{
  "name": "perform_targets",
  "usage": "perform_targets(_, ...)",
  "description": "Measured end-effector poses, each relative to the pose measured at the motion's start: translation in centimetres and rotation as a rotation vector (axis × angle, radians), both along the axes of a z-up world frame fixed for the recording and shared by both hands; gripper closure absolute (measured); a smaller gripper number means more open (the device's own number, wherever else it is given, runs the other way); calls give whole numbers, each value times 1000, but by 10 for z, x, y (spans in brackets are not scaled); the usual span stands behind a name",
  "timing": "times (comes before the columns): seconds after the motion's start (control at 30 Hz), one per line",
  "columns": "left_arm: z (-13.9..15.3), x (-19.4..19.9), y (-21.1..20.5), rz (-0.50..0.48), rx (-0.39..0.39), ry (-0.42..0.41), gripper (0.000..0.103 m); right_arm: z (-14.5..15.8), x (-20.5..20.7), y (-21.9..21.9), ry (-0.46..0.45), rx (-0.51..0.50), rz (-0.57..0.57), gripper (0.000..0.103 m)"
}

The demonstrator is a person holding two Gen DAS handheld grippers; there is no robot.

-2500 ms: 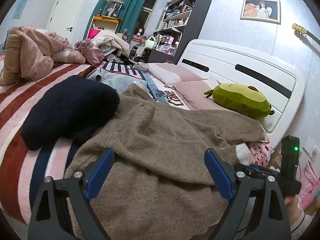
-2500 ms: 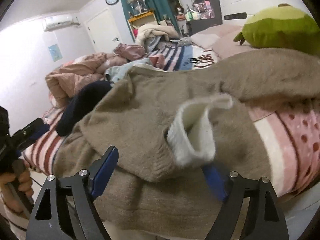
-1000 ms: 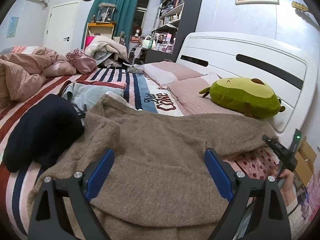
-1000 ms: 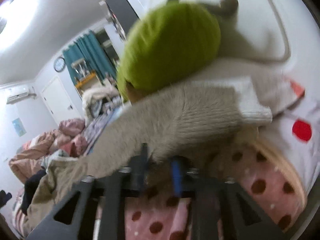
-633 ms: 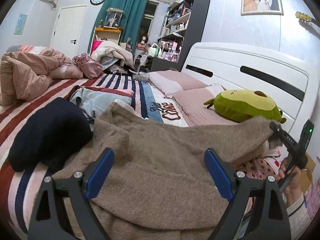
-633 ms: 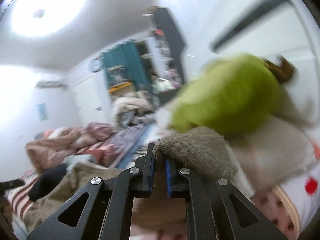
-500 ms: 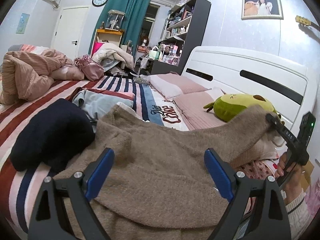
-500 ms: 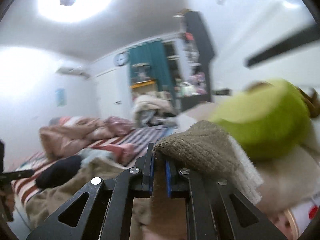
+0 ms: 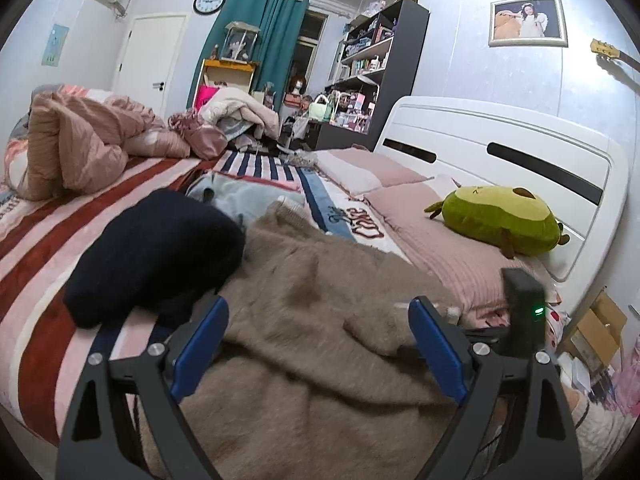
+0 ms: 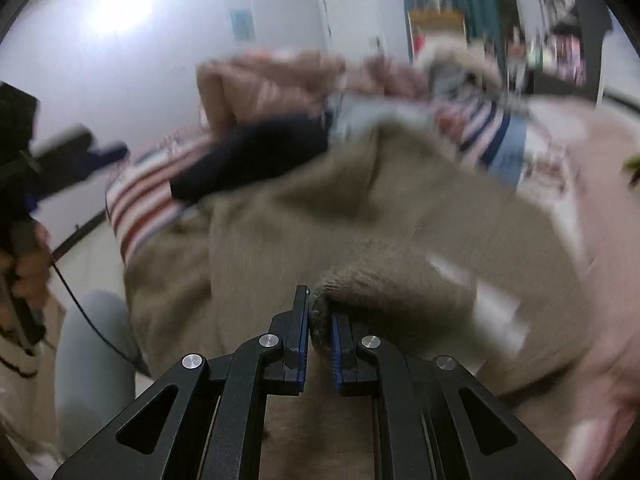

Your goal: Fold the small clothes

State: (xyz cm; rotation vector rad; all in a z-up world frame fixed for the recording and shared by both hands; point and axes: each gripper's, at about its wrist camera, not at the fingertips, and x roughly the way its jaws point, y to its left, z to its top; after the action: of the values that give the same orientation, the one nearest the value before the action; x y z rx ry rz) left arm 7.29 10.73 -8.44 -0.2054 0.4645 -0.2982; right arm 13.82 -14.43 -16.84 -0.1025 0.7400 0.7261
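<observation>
A fuzzy beige sweater (image 9: 320, 320) lies spread over the near end of the striped bed (image 9: 48, 240). My left gripper (image 9: 316, 344) hovers open just above it, with nothing between its blue pads. My right gripper (image 10: 319, 332) is shut on a fold of the beige sweater's sleeve (image 10: 400, 288), which is drawn across the body of the sweater (image 10: 300, 224). That view is blurred by motion. In the left wrist view the right gripper's black body (image 9: 524, 312) shows at the right, low over the sweater's edge.
A dark navy garment (image 9: 156, 252) lies left of the sweater, a pale blue one (image 9: 248, 196) behind it. A green avocado plush (image 9: 496, 220) rests on pink pillows by the white headboard (image 9: 520, 152). A crumpled pink duvet (image 9: 80, 152) sits far left. A person's hand (image 10: 28, 276) holds the left gripper.
My right gripper swung the sleeve from beside the plush toy inward over the sweater's body and came down low. My left gripper shifted sideways, still open.
</observation>
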Motion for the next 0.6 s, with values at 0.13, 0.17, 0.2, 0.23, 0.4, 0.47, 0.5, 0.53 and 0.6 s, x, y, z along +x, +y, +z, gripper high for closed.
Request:
perform_targets(0.13, -8, 4, 1, -28, 2, 38, 14, -15, 3, -8, 77, 20, -44, 84)
perform_targets(0.17, -10, 6, -2, -41, 2, 46, 14, -13, 1, -12, 74, 23, -53, 79)
perform_targets(0.2, -12, 8, -7, -56, 0, 50, 14, -6, -8, -21, 61, 34, -61, 67)
perform_targets(0.23, -13, 10, -13, -74, -3, 54, 14, 4, -27, -34, 39, 51, -70, 60)
perform_targets(0.4, -22, 23, -69, -192, 28, 70, 14, 39, -51, -89, -42, 83, -182, 53)
perform_targets(0.47, -28, 33, -103, -256, 51, 82, 14, 48, -57, -115, -77, 82, -258, 51)
perform_targets(0.5, -30, 38, -118, -280, 65, 90, 14, 51, -58, -125, -85, 87, -283, 51)
perform_targets(0.53, -32, 43, -131, -297, 83, 95, 14, 53, -59, -137, -92, 98, -310, 51)
perform_targets(0.6, -40, 56, -161, -298, 141, 120, 15, 53, -61, -156, -96, 124, -343, 51)
